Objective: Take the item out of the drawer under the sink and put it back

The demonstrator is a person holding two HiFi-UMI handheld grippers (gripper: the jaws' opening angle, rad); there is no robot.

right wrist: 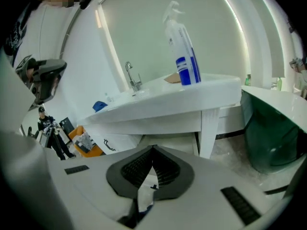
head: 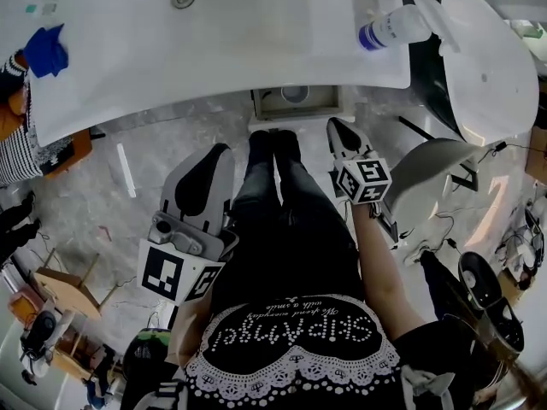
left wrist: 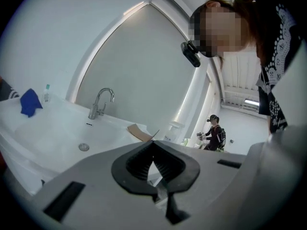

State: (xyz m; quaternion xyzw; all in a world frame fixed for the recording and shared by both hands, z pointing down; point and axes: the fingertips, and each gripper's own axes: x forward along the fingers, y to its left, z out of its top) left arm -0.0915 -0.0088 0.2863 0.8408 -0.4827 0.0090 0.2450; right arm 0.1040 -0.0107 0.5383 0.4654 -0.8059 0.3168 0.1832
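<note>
Before sink (right wrist: 192,92), right hand-held gripper (right wrist: 153,148), jaws together.

Drawer (head: 295,102) partly hidden beneath sink (head: 256,32)

The drawer (head: 295,114) is a white box with an open top, pulled a little way out from under the sink's front edge at the upper middle of the head view, and a round grey item (head: 295,94) lies inside it. At the lower middle of the right gripper view, a white scrap (right wrist: 145,195) with a blue edge shows behind the closed pads of the right gripper (right wrist: 153,149). Whether it is pinched cannot be told.
</note>
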